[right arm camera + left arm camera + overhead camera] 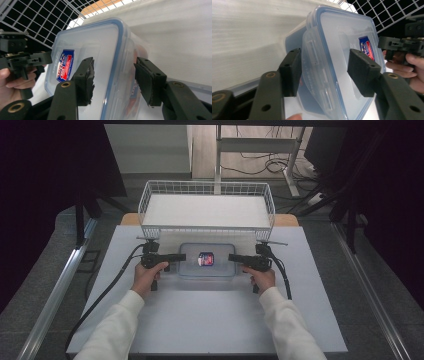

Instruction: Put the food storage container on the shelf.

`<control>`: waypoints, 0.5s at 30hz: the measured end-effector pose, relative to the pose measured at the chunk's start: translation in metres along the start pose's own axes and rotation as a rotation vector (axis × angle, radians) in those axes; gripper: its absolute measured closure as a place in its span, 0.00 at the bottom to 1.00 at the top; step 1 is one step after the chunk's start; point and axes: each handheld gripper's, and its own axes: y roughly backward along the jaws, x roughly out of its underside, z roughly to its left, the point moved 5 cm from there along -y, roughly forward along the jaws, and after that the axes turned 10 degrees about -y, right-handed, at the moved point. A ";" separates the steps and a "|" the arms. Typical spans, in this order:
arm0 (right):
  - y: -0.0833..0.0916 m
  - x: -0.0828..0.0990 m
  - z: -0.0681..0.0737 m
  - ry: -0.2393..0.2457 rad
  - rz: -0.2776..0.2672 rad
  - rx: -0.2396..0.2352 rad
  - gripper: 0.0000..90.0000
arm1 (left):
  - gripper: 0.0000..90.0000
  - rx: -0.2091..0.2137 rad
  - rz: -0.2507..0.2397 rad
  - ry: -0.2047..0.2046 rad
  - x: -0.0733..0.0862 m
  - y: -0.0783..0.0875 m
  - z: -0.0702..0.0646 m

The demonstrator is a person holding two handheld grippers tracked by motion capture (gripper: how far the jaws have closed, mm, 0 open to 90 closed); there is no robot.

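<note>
- A clear box (207, 260) with a blue-rimmed lid lies flat on the grey table (210, 320), in the middle of the high view, just below the wire basket (206, 210).
- A red and blue label (205, 259) sits on the lid's centre.
- The left gripper (181, 257) comes in from the left of the high view, level with the box's left end; a hand (148, 276) holds it.
- In the left gripper view its jaws stand apart on either side of the left latch flap (317, 75) of the lid: the left pad is just beside the flap, the right pad is over the lid top, and gaps show on both sides, so it grips nothing.
- The right gripper (233, 257) comes in from the right, at the box's right end.
- In the right gripper view its jaws straddle the lid's right edge (117, 65), moderately wide, with clear gaps to both pads.
- Each gripper view shows the other gripper, hand-held, beyond the box's far end.
</note>
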 end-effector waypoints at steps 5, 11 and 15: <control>0.010 0.005 0.003 0.051 -0.042 0.036 0.42 | 0.32 -0.071 0.024 -0.072 0.005 0.007 -0.008; 0.036 0.014 0.014 0.222 -0.049 0.096 0.45 | 0.31 -0.085 0.025 -0.152 0.013 0.031 -0.030; 0.058 0.032 0.026 0.362 -0.026 0.138 0.57 | 0.30 -0.115 0.059 -0.253 0.032 0.050 -0.052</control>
